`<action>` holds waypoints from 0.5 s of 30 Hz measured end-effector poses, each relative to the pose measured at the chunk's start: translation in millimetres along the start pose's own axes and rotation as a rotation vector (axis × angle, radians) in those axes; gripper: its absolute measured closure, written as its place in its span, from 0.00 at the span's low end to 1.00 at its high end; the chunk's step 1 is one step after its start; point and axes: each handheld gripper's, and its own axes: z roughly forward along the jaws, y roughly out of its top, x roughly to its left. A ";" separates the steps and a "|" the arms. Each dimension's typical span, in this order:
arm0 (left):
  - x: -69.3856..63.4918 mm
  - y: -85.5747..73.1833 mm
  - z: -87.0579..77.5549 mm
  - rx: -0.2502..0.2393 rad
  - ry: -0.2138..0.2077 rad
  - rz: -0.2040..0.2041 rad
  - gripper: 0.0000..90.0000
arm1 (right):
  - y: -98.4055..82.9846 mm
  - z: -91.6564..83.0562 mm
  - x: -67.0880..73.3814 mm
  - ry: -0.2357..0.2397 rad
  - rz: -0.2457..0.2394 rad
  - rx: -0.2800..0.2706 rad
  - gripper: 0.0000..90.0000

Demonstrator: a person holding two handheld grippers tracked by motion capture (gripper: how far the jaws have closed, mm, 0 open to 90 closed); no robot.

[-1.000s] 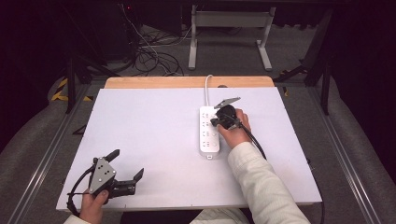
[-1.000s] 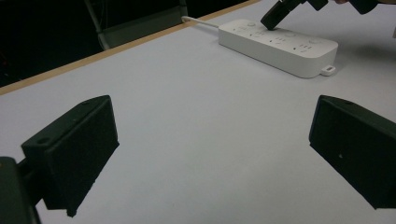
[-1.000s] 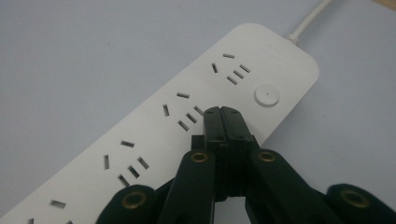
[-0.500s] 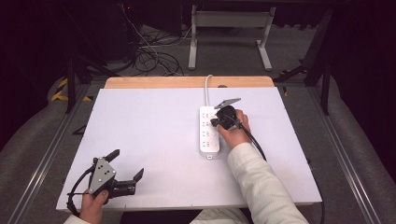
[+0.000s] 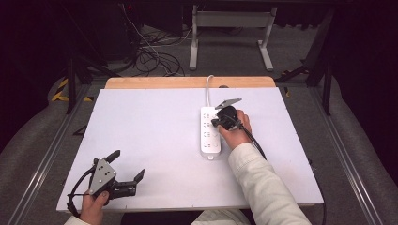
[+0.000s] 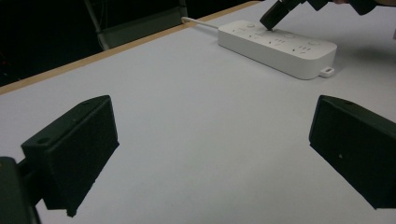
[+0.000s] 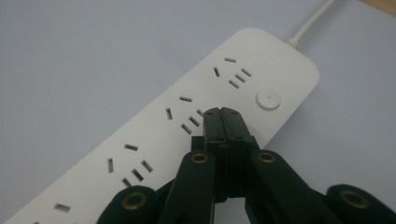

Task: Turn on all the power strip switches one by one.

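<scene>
The right gripper (image 5: pixel 217 121) is reaching over the power strip (image 5: pixel 209 132), which is lying flat on the white table (image 5: pixel 155 136) with its cord (image 5: pixel 208 91) running off toward the far edge. In the right gripper view its two jaws are pressed together with no gap and nothing between them, and their joined tip (image 7: pixel 223 122) is sitting over the strip (image 7: pixel 187 121), right at the second group of socket slots from the cord end. The round button (image 7: pixel 268 99) is lying just ahead of the tip and to its right. Whether the tip is actually touching the strip's face or hanging just above it, I cannot tell. The right hand (image 5: pixel 237 131) is gripping the tool from the near side, with a pale sleeve (image 5: pixel 263 183) trailing back toward the table's near edge.

The left gripper (image 5: pixel 126 171) is sitting well apart from the strip, near the table's front left corner, held by the left hand (image 5: pixel 94 206). Its jaws are spread wide with bare table between them. From the left gripper view the strip (image 6: pixel 280 44) is lying far ahead and to the right, and the other gripper's black tip (image 6: pixel 273 18) is coming down onto its top.
</scene>
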 end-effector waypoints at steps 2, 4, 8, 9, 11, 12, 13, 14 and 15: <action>0.2 -0.2 0.5 0.002 0.001 -0.001 0.02 | 6.4 -8.9 2.9 0.013 -0.007 -0.061 1.00; 0.3 0.0 0.2 0.000 0.002 -0.002 0.02 | 13.9 -16.9 4.7 0.018 -0.004 -0.087 1.00; -0.5 0.2 -0.6 -0.001 0.004 0.000 0.02 | 21.6 -21.1 10.2 0.009 -0.034 -0.087 1.00; -0.7 0.1 -0.4 -0.002 0.003 -0.005 0.02 | 22.1 -21.0 10.9 0.008 -0.037 -0.089 1.00; -0.2 0.0 -0.3 -0.001 0.000 -0.002 0.02 | 23.2 -22.2 11.1 0.011 -0.033 -0.093 1.00; -0.1 0.0 -0.2 0.000 0.002 -0.001 0.02 | 23.9 -23.0 11.0 0.016 -0.030 -0.097 1.00; 0.0 0.0 -0.2 0.000 0.002 -0.001 0.02 | 24.6 -23.8 10.5 0.022 -0.032 -0.106 1.00; 0.0 0.0 -0.3 -0.001 0.002 -0.003 0.02 | 25.4 -24.8 9.8 0.018 -0.035 -0.109 1.00; 0.0 0.0 -0.3 -0.002 0.002 -0.004 0.02 | 26.1 -25.4 8.8 0.016 -0.037 -0.114 1.00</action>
